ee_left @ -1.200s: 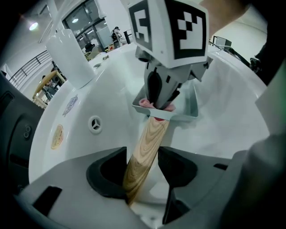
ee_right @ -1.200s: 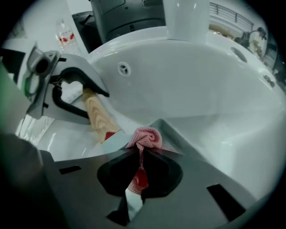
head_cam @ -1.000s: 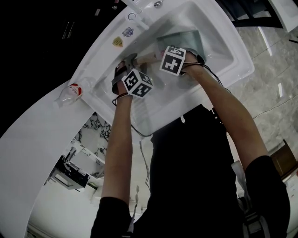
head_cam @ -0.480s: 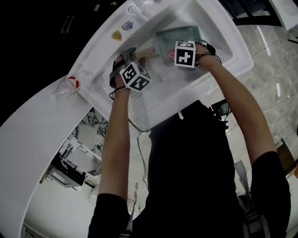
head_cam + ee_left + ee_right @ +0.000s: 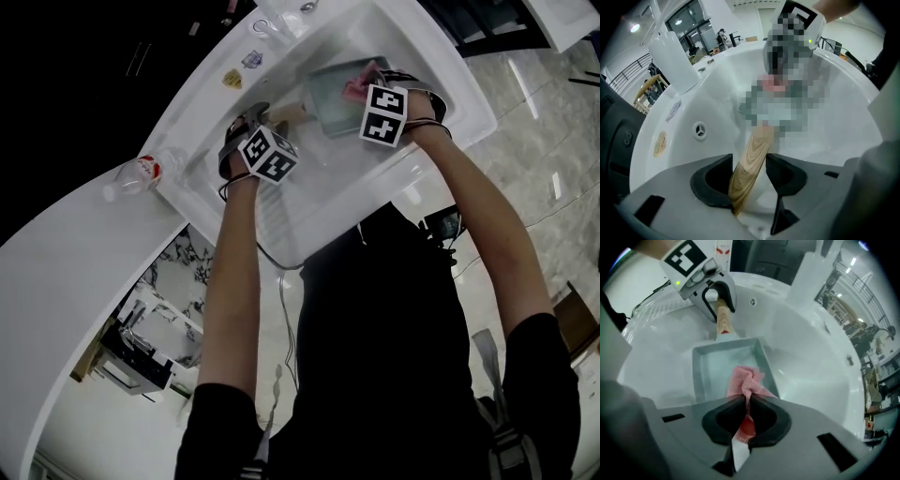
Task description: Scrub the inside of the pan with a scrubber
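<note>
A square grey-green pan (image 5: 328,94) with a wooden handle (image 5: 287,111) lies in the white sink (image 5: 448,86). My left gripper (image 5: 253,127) is shut on that handle (image 5: 757,140), which runs between both pads of the left gripper (image 5: 749,159). My right gripper (image 5: 371,82) is shut on a pink mesh scrubber (image 5: 356,87). In the right gripper view the scrubber (image 5: 745,378) bunches out of the right gripper (image 5: 746,401) and hangs over the pan's inside (image 5: 717,364). The left gripper (image 5: 723,296) shows there at the handle's far end (image 5: 723,323). The pan is mosaicked in the left gripper view.
A plastic bottle with a red label (image 5: 141,173) lies on the white counter left of the sink. A white tap (image 5: 675,61) rises at the sink's back, with an overflow hole (image 5: 699,131) below it. Round stickers (image 5: 232,79) mark the rim.
My right gripper has moved across the pan toward its far side, and the pink scrubber now shows on the pan. The left gripper keeps its hold on the handle.
</note>
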### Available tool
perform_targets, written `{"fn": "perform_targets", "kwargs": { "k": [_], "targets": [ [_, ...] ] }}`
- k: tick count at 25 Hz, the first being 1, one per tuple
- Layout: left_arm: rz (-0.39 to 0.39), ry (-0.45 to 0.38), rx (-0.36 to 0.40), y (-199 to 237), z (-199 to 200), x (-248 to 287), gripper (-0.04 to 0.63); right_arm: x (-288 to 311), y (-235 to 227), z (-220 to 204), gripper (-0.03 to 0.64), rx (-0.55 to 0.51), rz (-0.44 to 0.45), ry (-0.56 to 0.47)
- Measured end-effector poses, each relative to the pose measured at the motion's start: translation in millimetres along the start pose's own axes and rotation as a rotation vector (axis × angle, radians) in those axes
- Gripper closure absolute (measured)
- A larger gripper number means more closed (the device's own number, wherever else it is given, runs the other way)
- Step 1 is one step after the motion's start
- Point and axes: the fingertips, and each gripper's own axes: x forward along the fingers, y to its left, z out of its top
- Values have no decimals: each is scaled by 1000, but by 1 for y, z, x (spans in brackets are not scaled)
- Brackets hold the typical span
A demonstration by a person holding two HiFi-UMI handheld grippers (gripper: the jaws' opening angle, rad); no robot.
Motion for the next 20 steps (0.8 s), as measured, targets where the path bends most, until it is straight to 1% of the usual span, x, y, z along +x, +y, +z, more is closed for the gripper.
{"fn": "perform_targets", "kwargs": {
  "k": [4,8,11,14,16,20],
  "targets": [
    [-41,-9,-2,-9,1,-2,367,-40,-11,2,580,61,-122,-50],
    [-31,-53,49,-15,4,-1,314,-90,-10,-1,580,121,-200,-75],
    [-46,-71,42,-15,4,-3,314,-127,0,2,580,124,-259,-83],
    [-69,-72,36,-15,0,-7,314,-153,8,7,580,144,-306,-85],
    [-75,-76,60,-17,-1,-13,314,-167,15,10,580,170,-328,-91],
    [-57,-121,101,-22,3,-34,314,-188,31,11,580,195,-366,-82]
  ]
}}
